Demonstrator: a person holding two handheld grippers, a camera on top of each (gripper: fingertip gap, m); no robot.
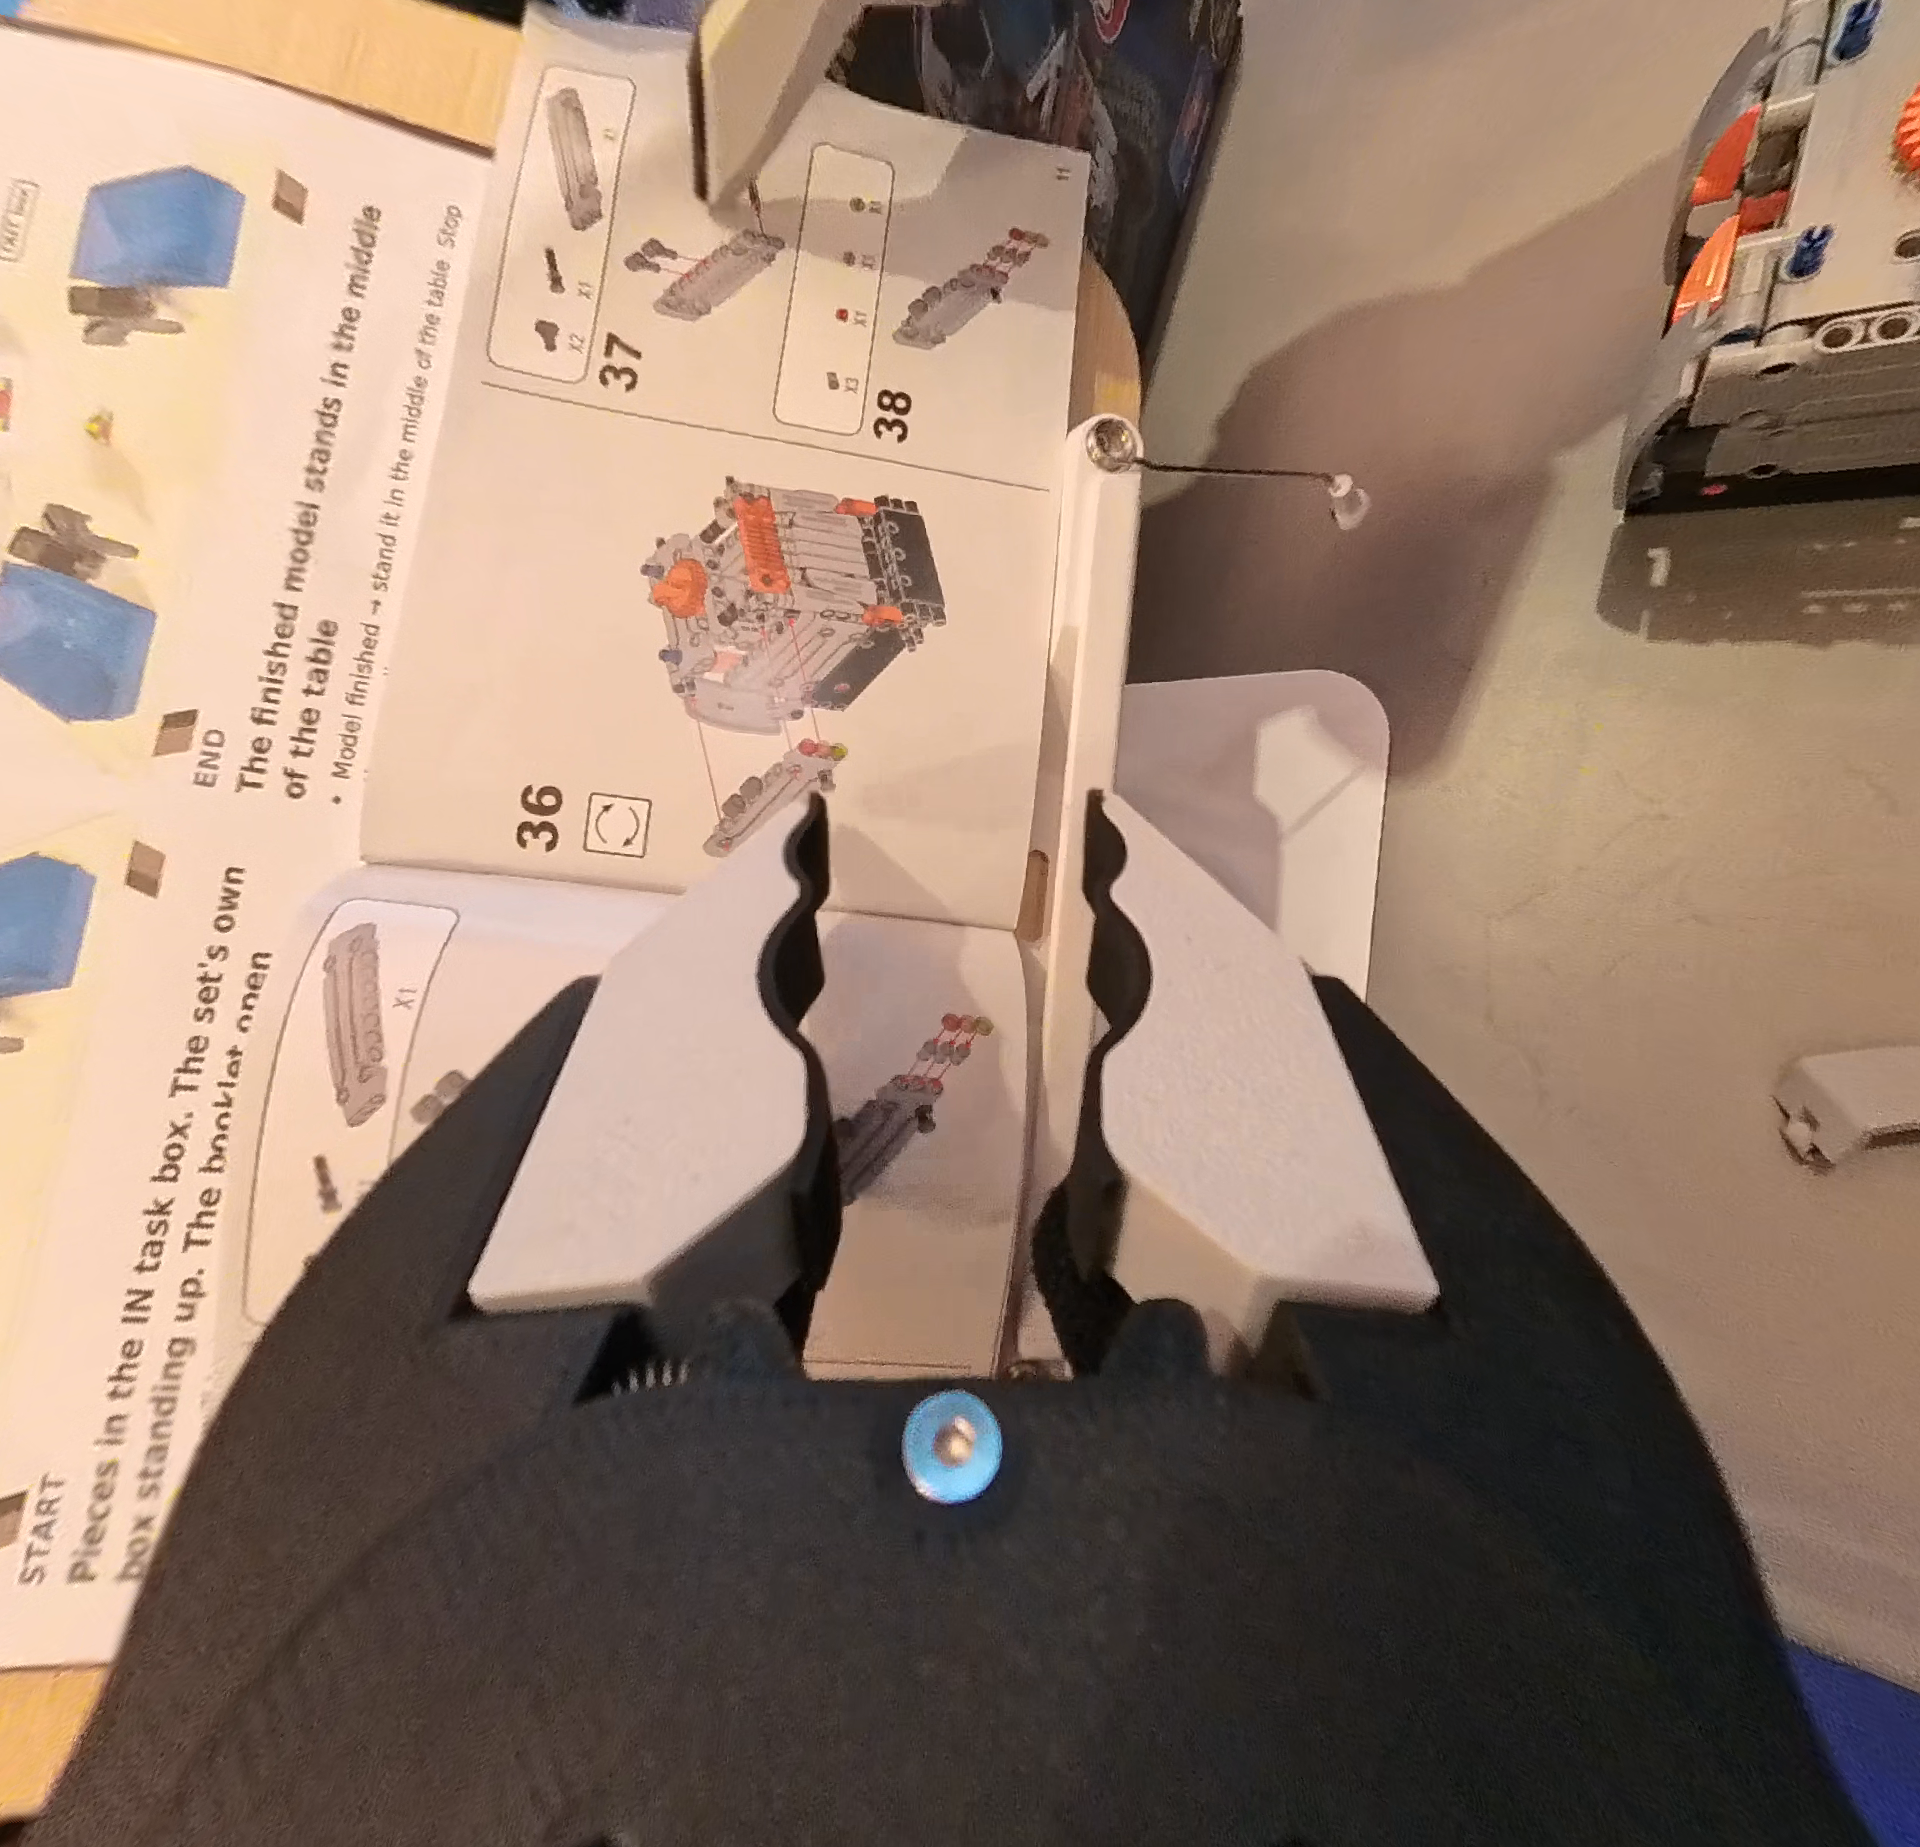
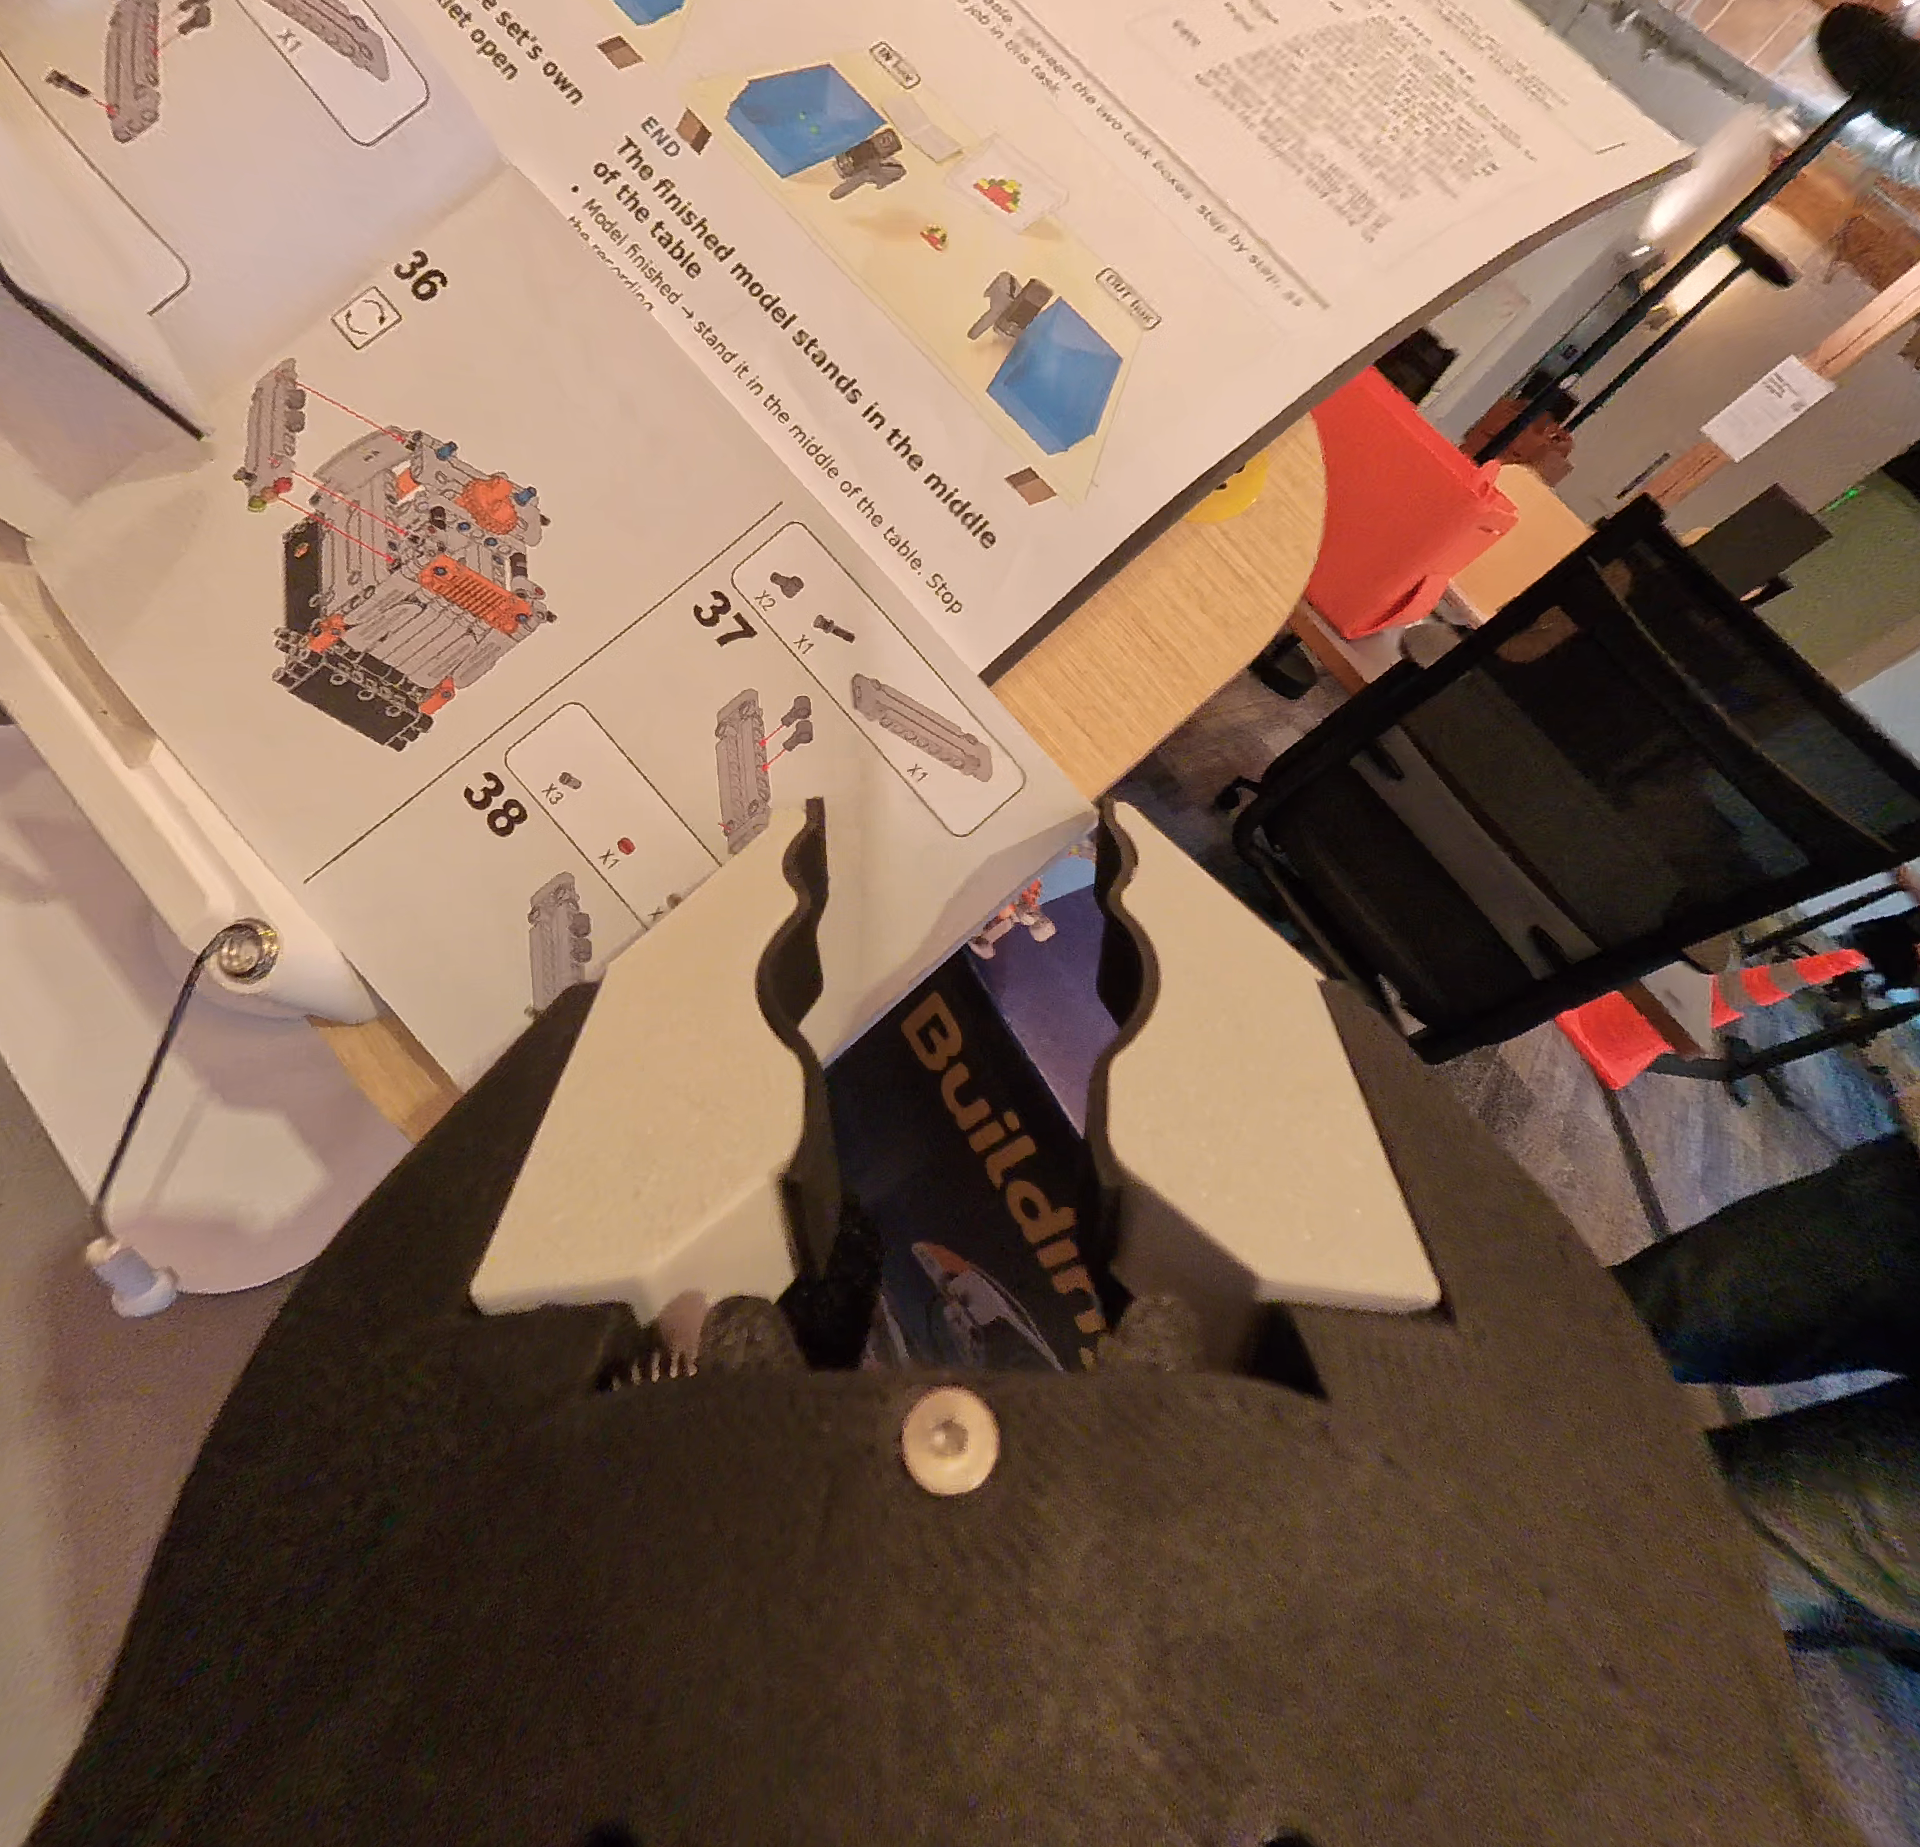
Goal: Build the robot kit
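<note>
Hovering over an open instruction booklet point(image 1: 790, 550), both claws empty.

Left claw point(image 1: 951, 821) spread wide, holding nothing, tips above the lower page and the white stand point(image 1: 1091, 654) propping the booklet, likely so pages face the builder. Right claw point(image 2: 961, 826) also wide and empty, at the page's far corner, dark set box point(image 2: 977, 1122) behind its gap. Part-built grey and orange model point(image 1: 1787, 270) sits well apart on the grey surface point(image 1: 1455, 343); loose grey curved piece point(image 1: 1839, 1101) nearby.
</note>
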